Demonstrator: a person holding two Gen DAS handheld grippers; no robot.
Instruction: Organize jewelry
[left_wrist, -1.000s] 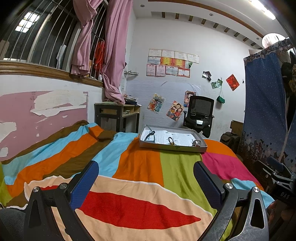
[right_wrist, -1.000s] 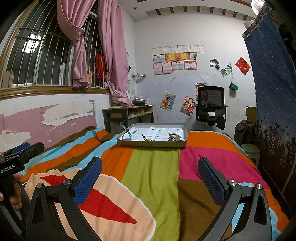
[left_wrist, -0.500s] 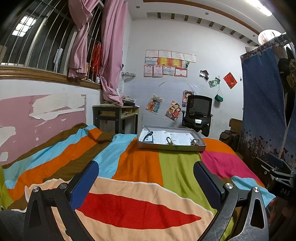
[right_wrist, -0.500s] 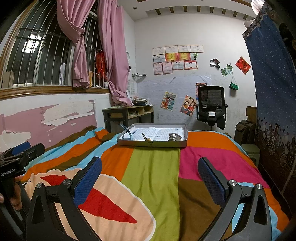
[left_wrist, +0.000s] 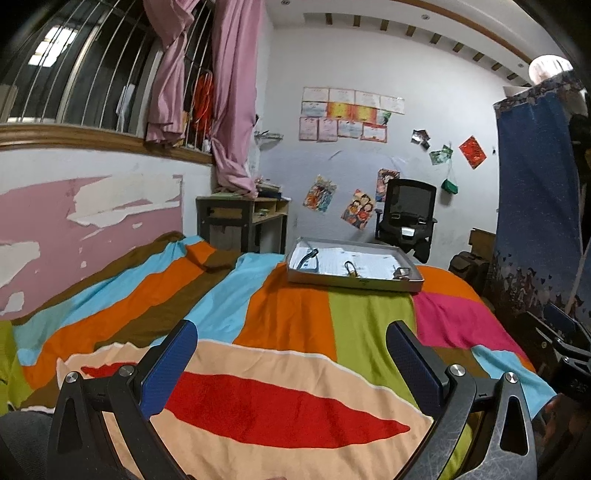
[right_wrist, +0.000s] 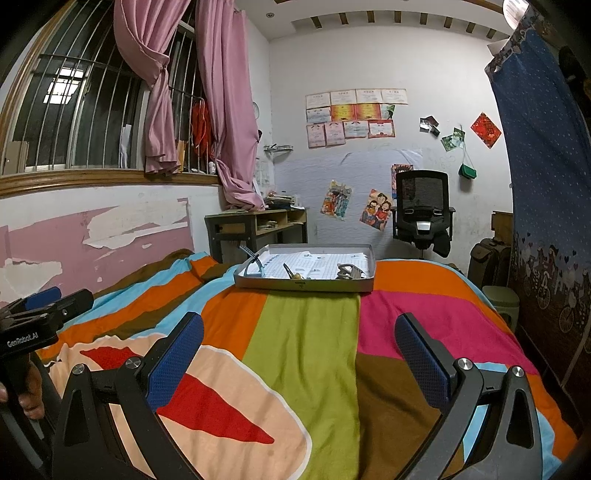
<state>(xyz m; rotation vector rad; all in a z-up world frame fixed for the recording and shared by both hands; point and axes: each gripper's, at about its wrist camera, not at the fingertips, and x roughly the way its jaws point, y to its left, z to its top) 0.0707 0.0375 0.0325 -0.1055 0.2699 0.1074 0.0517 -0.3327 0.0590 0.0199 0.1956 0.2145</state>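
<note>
Bed cover (left_wrist: 288, 332): a blanket of bright colour blocks — orange, green, pink, blue, brown, cream with red — spread across the whole bed below both cameras.
Blue curtain (right_wrist: 546, 184): hangs at the right edge of the room, beside the bed.
Office chair (right_wrist: 423, 206): black, against the far wall behind the tray.
Tray (left_wrist: 352, 282): a shallow grey box at the far end of the bed, lined with printed paper, well apart from both grippers.
Left gripper (left_wrist: 291, 354): fingers spread wide with nothing between them, held over the near end of the cover.
Right gripper (right_wrist: 299, 347): fingers likewise apart and empty, pointing toward the tray.
Jewelry (right_wrist: 349, 271): a few small pieces lying inside the tray — a metallic cluster at its right, a small piece (right_wrist: 291, 273) mid-front, a dark curved one (right_wrist: 255, 260) at its left; too small to identify further.
</note>
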